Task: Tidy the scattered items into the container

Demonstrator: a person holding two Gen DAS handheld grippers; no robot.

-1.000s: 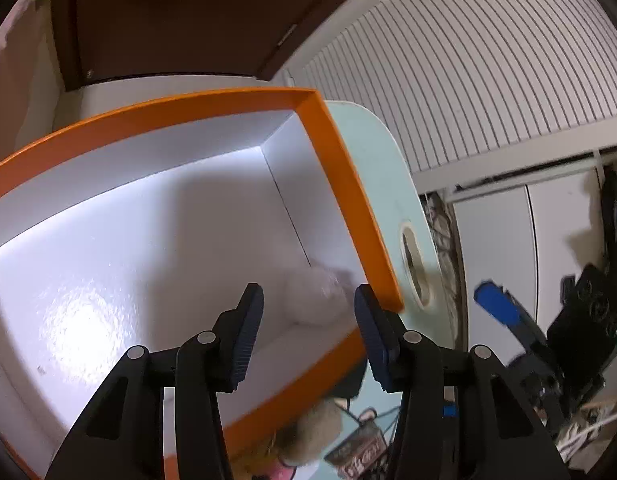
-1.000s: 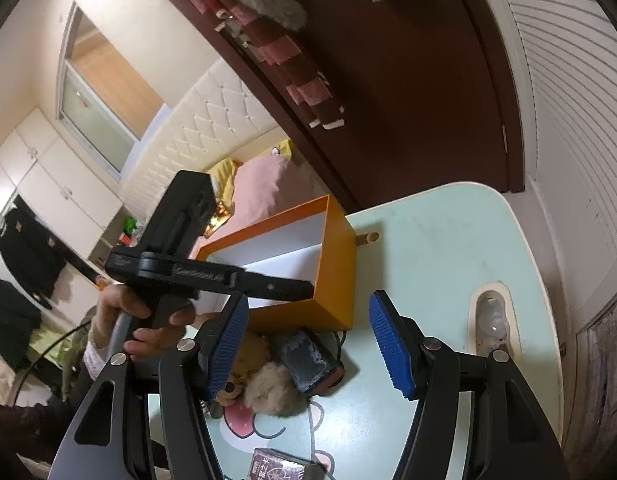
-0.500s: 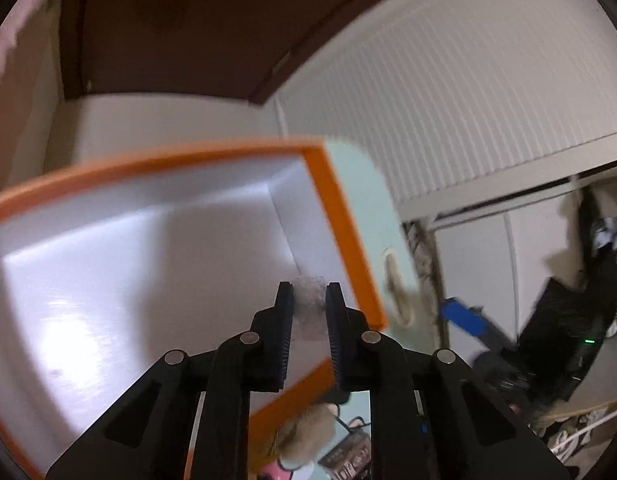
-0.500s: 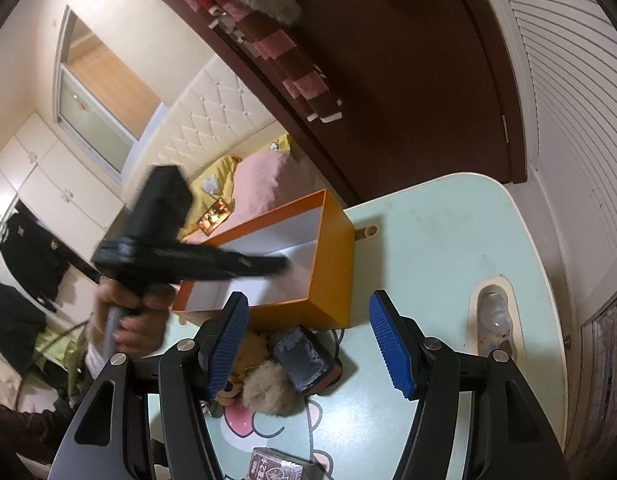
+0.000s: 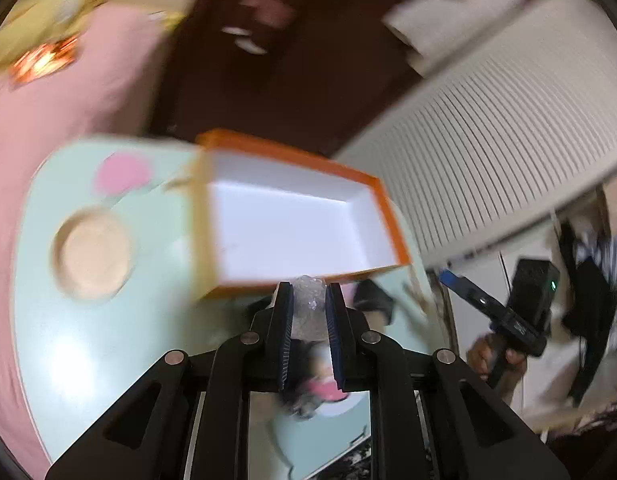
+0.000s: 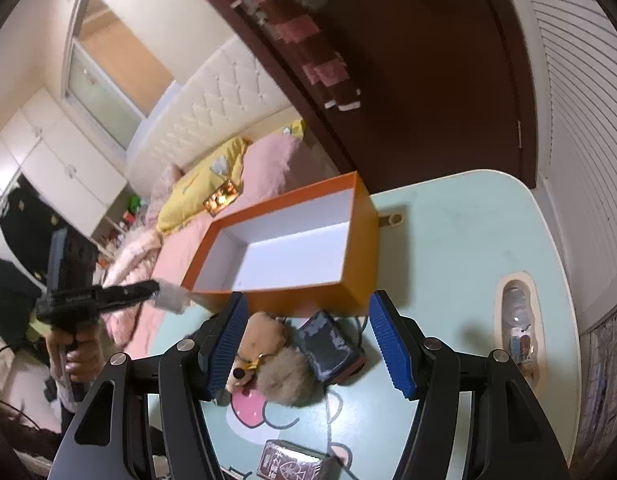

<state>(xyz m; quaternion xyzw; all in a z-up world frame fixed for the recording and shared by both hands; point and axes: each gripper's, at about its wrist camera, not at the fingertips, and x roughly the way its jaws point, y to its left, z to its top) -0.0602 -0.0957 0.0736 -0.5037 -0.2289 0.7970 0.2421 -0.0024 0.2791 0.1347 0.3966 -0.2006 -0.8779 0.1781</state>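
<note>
Right claw (image 6: 308, 338) is hanging half open w/ nothing in it, over the fluffy tan toy (image 6: 280, 372) & the small dark pouch (image 6: 328, 344) sitting on the pale green table (image 6: 460, 240). Left claw (image 5: 308, 312) is squeezing a clear crinkly plastic lump (image 5: 306, 308); its jaws have just been closing on it. It's hanging by the near edge of the orange box with white inside (image 6: 292, 252), which looks empty. Best to go slow, keep the squeeze soft, get right over the white bottom, then let go.

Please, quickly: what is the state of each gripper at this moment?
Left gripper: closed on a clear crinkly plastic piece, outside the orange box.
Right gripper: open, holding nothing, above the plush toys.
</note>
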